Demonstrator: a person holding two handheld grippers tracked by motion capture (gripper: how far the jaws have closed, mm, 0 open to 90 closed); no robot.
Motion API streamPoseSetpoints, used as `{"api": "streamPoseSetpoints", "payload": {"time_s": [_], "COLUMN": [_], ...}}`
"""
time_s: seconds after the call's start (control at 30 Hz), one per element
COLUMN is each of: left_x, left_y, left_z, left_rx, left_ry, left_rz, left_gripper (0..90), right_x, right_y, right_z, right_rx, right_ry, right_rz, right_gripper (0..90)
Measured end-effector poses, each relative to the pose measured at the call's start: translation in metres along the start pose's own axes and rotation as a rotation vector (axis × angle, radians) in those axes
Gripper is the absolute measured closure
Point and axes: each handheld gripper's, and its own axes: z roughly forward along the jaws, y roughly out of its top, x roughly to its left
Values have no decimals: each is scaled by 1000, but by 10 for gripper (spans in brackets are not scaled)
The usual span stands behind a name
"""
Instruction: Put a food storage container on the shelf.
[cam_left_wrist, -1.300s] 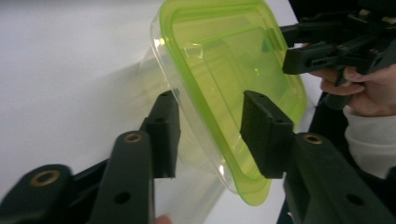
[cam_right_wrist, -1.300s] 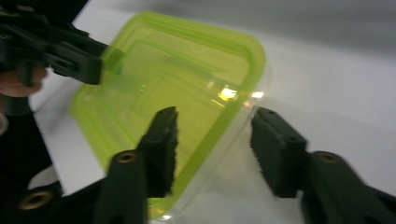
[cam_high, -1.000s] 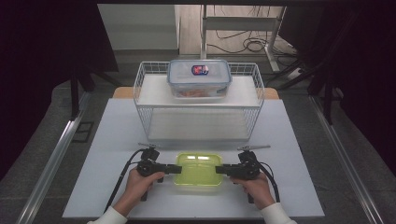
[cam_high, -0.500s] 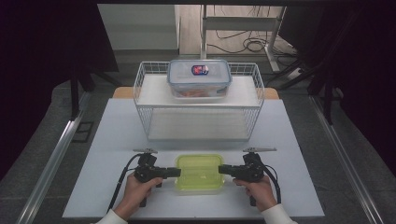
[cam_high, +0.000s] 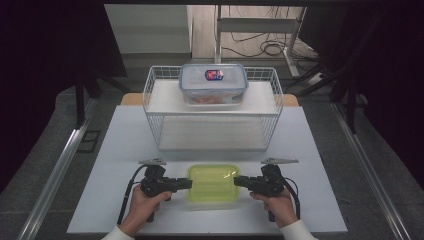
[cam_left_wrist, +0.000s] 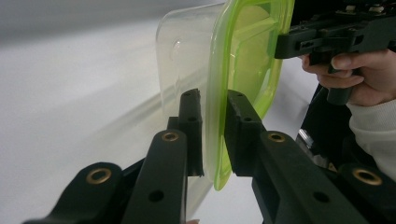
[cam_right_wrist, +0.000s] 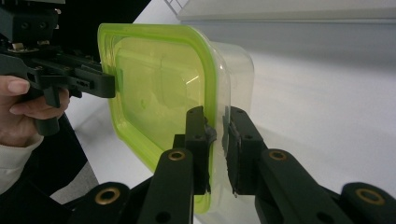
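A clear container with a lime-green lid (cam_high: 212, 182) sits low over the white table (cam_high: 125, 140), near its front edge. My left gripper (cam_high: 187, 183) comes in from the left and my right gripper (cam_high: 237, 181) from the right. Both pairs of jaws have just been closing. In the left gripper view my left gripper (cam_left_wrist: 215, 116) stands with one jaw on each side of the green rim (cam_left_wrist: 219, 140), shut on it. The right gripper view shows my right gripper (cam_right_wrist: 215, 126) clamped on the opposite rim (cam_right_wrist: 210, 93), with the left gripper (cam_right_wrist: 112, 84) across the lid.
A white wire rack (cam_high: 150, 95) stands behind the container at mid-table. On its top shelf rests a second clear box with a blue-edged lid (cam_high: 213, 85). Bare table lies to the left and right of the hands. Dark floor and cables surround the table.
Both pairs of jaws have closed onto the container's left and right rims. The glare on the lid has dimmed. The container's place has hardly shifted.
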Motion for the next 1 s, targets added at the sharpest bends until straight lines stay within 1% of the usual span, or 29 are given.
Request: {"api": "streamPoseSetpoints", "payload": {"time_s": [0.17, 0.3, 0.43, 0.57, 0.73, 0.9, 1.0], "left_x": [-3, -7, -11, -15, -20, -27, -30], "left_y": [2, 4, 9, 16, 29, 45, 55], "left_z": [-3, -6, -11, -15, -21, -30, -36], "left_rx": [-9, -17, -28, -33, -41, -63, -77], "left_ry": [-2, -2, -4, -5, 4, 13, 18], "left_rz": [12, 32, 51, 70, 94, 118, 132], "left_gripper": [781, 781, 780, 780, 780, 779, 780], "right_x": [2, 6, 10, 14, 17, 23, 27], "right_y": [1, 4, 9, 16, 26, 43, 53], "right_z": [-2, -6, -10, -14, -19, -25, -27], "right_rx": [-17, -30, -47, -55, -74, -97, -105], "right_ry": [0, 1, 6, 0, 0, 3, -4], "right_rz": [-20, -44, -64, -94, -115, -141, -157], "right_gripper": [792, 792, 792, 792, 791, 791, 791]}}
